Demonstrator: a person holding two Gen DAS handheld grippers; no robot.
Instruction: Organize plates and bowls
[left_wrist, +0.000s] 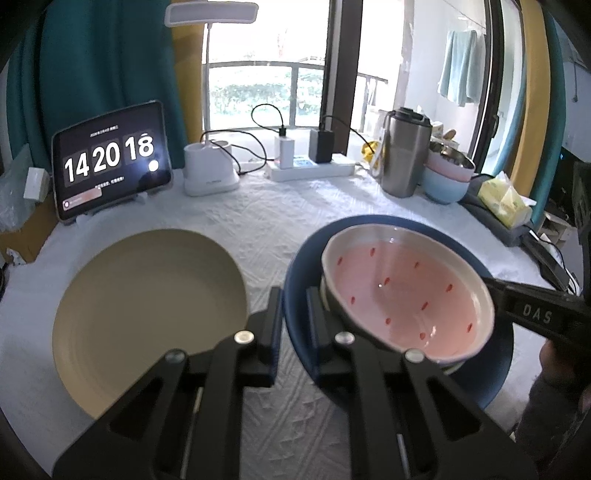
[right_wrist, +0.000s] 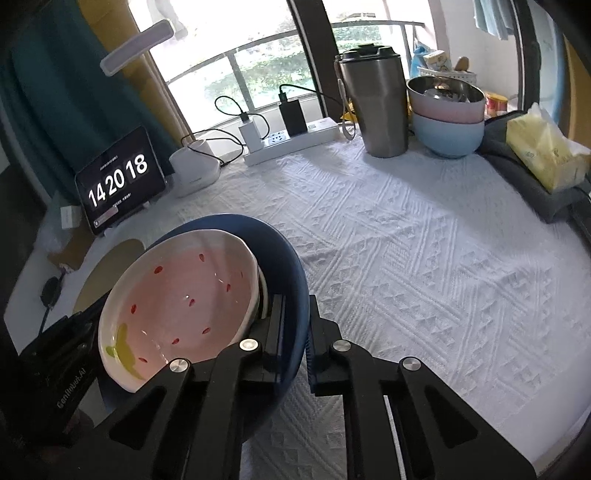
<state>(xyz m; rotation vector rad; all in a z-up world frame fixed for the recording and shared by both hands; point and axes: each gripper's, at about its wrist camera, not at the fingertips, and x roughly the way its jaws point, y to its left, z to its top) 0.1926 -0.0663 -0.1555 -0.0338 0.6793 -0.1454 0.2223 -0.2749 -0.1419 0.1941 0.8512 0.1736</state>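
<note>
- Nearest the lens, the left gripper (left_wrist: 293, 306) is clamped on the near-left rim of the blue plate (left_wrist: 295, 295), one finger inside the rim and one outside.
- The right gripper (right_wrist: 297, 317) is clamped on the opposite rim of the same plate, so the plate is pinched from two sides; judging by this, the pair share the load for a level lift.
- Inside the blue plate sits the pink bowl (left_wrist: 406, 295), opening upward, its rim tipped slightly toward the left gripper. It is oval rather than round, and its long axis appears to run roughly from one gripper to the other.
- The bowl appears to ride in the plate so both can be moved as one stack, though whether the plate has left the tablecloth (right_wrist: 424, 258) cannot be told.
- To the left, apart from the stack, the beige plate (left_wrist: 147, 314) lies flat near the table's left edge, the likely next item or base.
- Along the far edge stand a tablet clock (left_wrist: 110, 158), a steel tumbler (right_wrist: 373, 103) and two stacked bowls (right_wrist: 447, 118), pink over blue, near the far right corner.
</note>
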